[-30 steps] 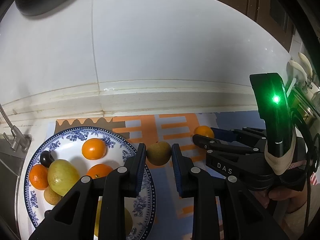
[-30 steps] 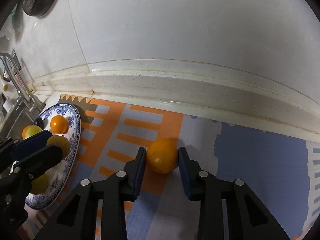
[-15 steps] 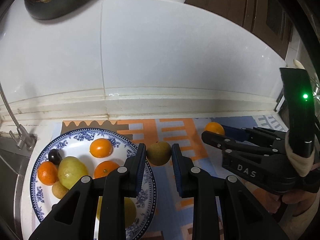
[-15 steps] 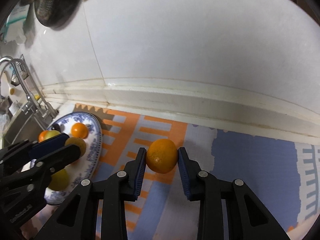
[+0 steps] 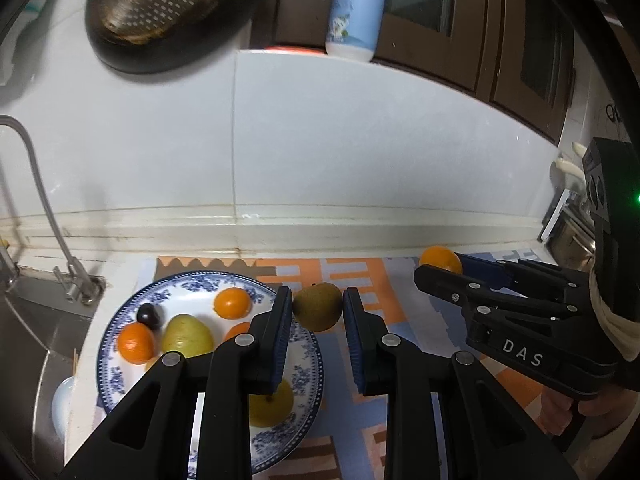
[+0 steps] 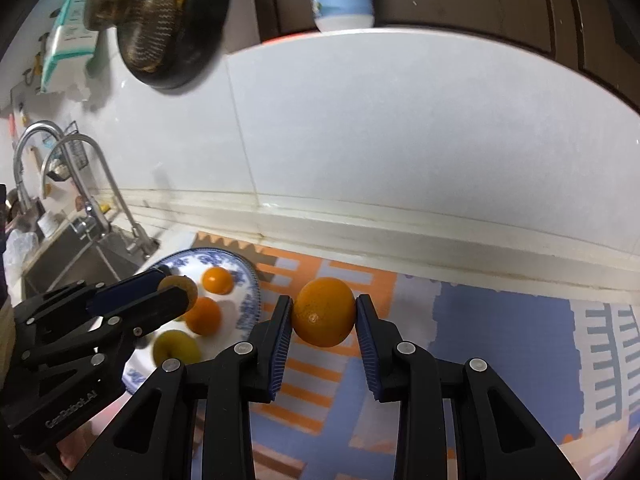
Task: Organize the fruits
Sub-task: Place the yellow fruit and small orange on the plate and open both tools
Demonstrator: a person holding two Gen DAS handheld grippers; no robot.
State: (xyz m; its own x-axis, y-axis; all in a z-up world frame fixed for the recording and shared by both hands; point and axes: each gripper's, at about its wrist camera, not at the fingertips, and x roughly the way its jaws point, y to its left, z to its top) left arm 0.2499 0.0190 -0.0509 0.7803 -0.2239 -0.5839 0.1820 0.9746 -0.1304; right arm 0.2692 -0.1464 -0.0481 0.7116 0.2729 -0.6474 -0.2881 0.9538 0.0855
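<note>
The left claw squeezes a brown pear above the plate's edge; the right claw squeezes an orange above the mat.

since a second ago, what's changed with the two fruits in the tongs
Both tongs have lifted. The right tongs were around the orange while it sat on the mat; now they carry it clear of the mat. The left tongs have raised the brown fruit, so more of the wall shows. Both grips stayed shut, and the fruit on the plate has not moved.
</note>
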